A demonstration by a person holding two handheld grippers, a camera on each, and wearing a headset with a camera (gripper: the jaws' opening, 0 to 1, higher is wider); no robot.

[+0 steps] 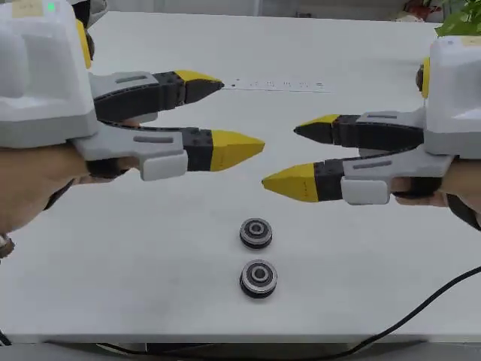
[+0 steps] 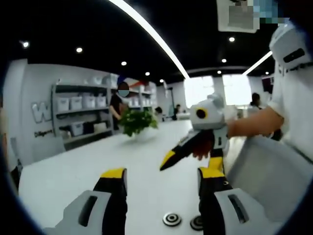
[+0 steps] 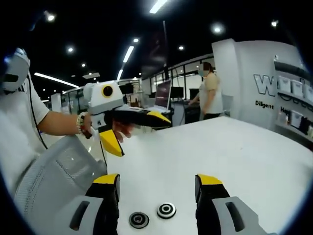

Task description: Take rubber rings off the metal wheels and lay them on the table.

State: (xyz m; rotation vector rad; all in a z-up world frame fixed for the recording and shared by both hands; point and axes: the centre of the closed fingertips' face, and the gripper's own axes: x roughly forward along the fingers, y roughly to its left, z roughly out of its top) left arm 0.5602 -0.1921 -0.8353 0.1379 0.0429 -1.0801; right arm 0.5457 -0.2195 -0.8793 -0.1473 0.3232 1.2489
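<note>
The fingers (image 1: 234, 146) of the left gripper (image 1: 242, 113) stand well apart with nothing between them. The right gripper (image 1: 279, 155) is the same, its yellow tips spread and empty. Both hover above the surface (image 1: 113, 256), tips pointing at each other and close together, so a careless reach by either could knock them together. Below and between them, near the front edge, two small metal wheels lie flat, the far wheel (image 1: 255, 233) just beyond the near wheel (image 1: 258, 278), almost touching. The black rubber rings (image 1: 243, 280) are seated around both, so no ring is off yet. The wheels are loose and low, and that looks like the main risk: a finger hooking a ring will likely drag or flip the whole wheel unless the other gripper pins the metal. With the two so close, working on one may shove the other toward the edge. The rings look thin and snug, so blunt tips could slip off the rim, or a stretched ring could snap free and fly. A cable (image 1: 421, 308) trails at the right corner, well clear of the wheels.
</note>
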